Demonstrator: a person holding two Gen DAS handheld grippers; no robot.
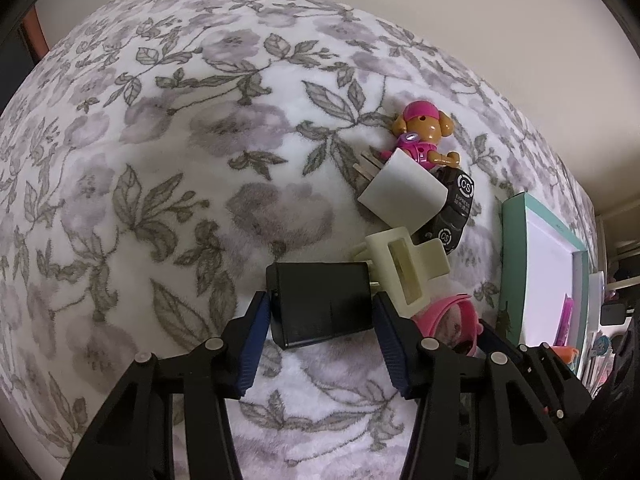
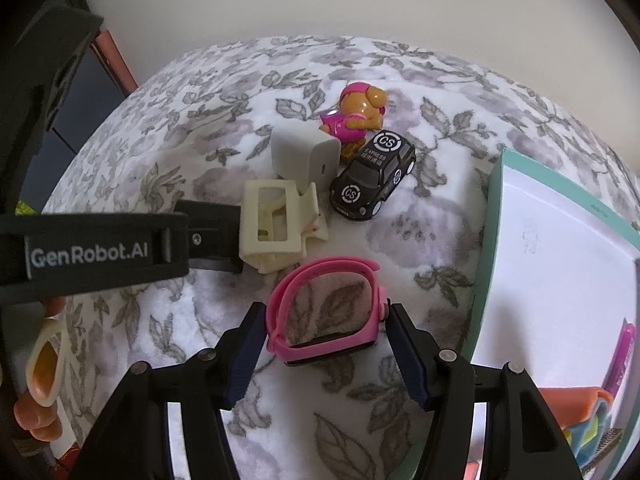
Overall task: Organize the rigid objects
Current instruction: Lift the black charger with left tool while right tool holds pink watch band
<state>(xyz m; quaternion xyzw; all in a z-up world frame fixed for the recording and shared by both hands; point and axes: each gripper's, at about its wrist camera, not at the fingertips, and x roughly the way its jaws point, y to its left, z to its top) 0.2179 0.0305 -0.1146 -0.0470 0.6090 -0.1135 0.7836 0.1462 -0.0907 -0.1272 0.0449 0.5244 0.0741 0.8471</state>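
Note:
In the left wrist view my left gripper [image 1: 320,312] is shut on a black rectangular box [image 1: 320,304], its pads pressed on both sides. Beside it lie a cream hair claw clip [image 1: 400,264], a white charger plug [image 1: 400,196], a black toy car [image 1: 452,208] and a toy dog in pink [image 1: 424,132]. In the right wrist view my right gripper [image 2: 326,336] is shut on a pink kids' watch [image 2: 324,312] resting on the blanket. The clip [image 2: 276,228], charger [image 2: 304,156], car [image 2: 372,176] and dog [image 2: 360,114] lie beyond it.
A floral fleece blanket [image 1: 160,160] covers the surface. A teal-rimmed white box [image 2: 560,260] stands at the right, with a pink item inside. The left gripper's body [image 2: 100,248] crosses the left of the right wrist view. A wall is behind.

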